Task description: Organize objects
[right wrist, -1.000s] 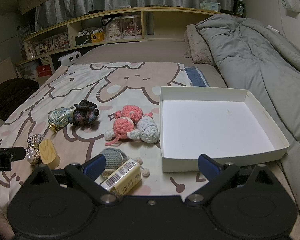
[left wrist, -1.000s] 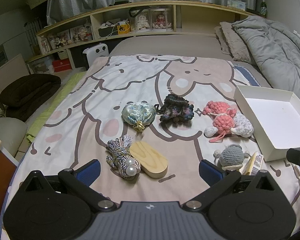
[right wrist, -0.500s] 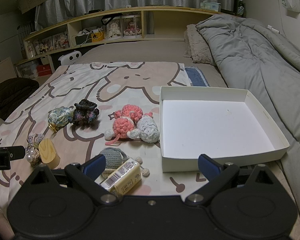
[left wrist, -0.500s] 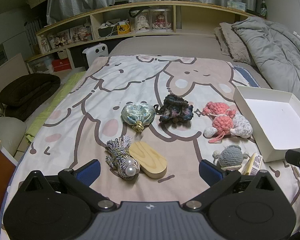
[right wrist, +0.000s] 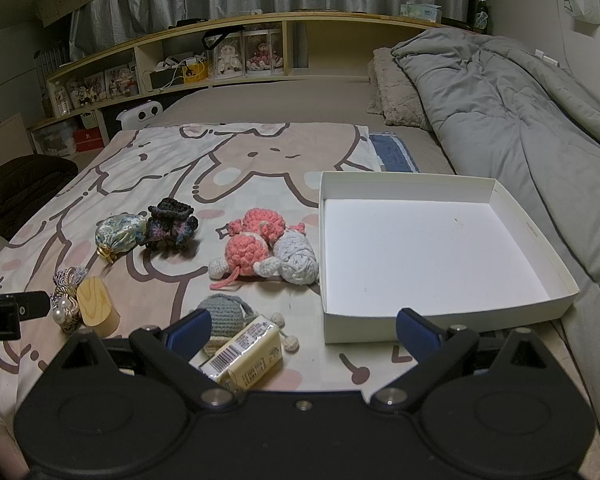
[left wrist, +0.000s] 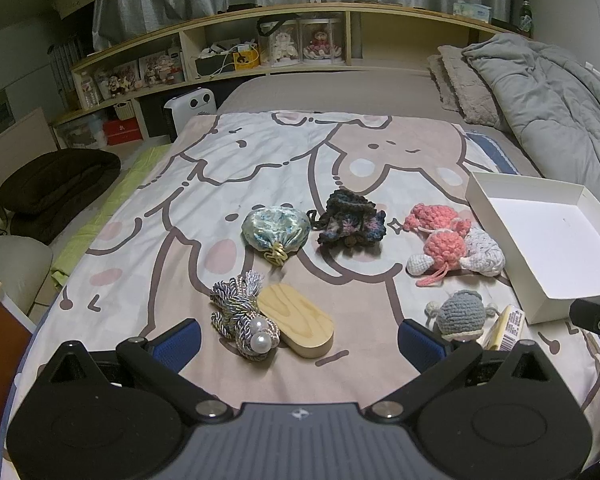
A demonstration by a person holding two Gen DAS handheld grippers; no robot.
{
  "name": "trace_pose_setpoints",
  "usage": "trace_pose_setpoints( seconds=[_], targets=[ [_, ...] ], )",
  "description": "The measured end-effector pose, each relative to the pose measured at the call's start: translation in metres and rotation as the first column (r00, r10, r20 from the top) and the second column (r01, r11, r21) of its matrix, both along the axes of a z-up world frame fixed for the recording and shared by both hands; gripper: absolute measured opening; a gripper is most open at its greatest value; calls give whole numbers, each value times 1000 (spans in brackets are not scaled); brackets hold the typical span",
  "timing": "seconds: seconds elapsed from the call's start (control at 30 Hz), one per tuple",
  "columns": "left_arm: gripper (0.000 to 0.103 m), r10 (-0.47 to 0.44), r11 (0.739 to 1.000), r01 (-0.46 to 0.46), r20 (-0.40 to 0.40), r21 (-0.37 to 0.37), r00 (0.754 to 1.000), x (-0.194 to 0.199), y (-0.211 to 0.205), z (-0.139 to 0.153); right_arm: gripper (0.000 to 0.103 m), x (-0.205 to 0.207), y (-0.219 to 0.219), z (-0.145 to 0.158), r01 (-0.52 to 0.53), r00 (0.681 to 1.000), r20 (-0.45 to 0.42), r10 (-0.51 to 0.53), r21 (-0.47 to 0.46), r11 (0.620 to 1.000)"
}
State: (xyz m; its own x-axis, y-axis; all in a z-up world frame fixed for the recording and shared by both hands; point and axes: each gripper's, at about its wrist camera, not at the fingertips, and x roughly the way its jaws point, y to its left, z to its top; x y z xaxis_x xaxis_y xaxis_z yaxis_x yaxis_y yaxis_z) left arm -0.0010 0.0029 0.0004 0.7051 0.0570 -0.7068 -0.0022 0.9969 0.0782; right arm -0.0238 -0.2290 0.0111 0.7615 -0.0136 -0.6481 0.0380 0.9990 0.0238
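Small things lie spread on a cartoon-print blanket (left wrist: 284,160). A wooden oval block (left wrist: 296,325) with a braided cord and pearls (left wrist: 242,320) sits just ahead of my left gripper (left wrist: 300,340), which is open and holds nothing. Farther off are a blue satin pouch (left wrist: 276,228), a dark crochet piece (left wrist: 350,222) and a pink crochet toy (left wrist: 444,240). An empty white box (right wrist: 432,248) stands at the right. My right gripper (right wrist: 302,330) is open too; a grey crochet toy (right wrist: 224,314) and a yellow barcoded packet (right wrist: 244,356) lie near its left finger.
A grey duvet (right wrist: 520,120) and pillow (right wrist: 396,92) fill the right side of the bed. Wooden shelves (left wrist: 284,48) with dolls and clutter run along the back. A dark cushion (left wrist: 56,184) and a white heater (left wrist: 190,106) sit on the floor at the left.
The left wrist view has drifted slightly, so the objects sit a little to the left. The right gripper and all objects have stayed put.
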Motion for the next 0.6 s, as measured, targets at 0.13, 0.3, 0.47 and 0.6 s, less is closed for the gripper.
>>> trace_pose_setpoints(
  seconds=[0.13, 0.3, 0.47, 0.6],
  targets=[
    [103, -1, 1000, 1, 0, 1, 1000, 0, 0, 0, 100, 0, 0, 0, 0, 1000, 0, 0, 0, 1000],
    [103, -2, 1000, 2, 0, -1, 1000, 0, 0, 0, 100, 0, 0, 0, -1, 1000, -1, 1, 0, 1000],
    [103, -2, 1000, 2, 0, -2, 1000, 0, 0, 0, 100, 0, 0, 0, 0, 1000, -1, 0, 0, 1000],
    [103, -8, 1000, 8, 1, -2, 1000, 0, 0, 0, 100, 0, 0, 0, -1, 1000, -1, 1, -1, 1000]
  ],
)
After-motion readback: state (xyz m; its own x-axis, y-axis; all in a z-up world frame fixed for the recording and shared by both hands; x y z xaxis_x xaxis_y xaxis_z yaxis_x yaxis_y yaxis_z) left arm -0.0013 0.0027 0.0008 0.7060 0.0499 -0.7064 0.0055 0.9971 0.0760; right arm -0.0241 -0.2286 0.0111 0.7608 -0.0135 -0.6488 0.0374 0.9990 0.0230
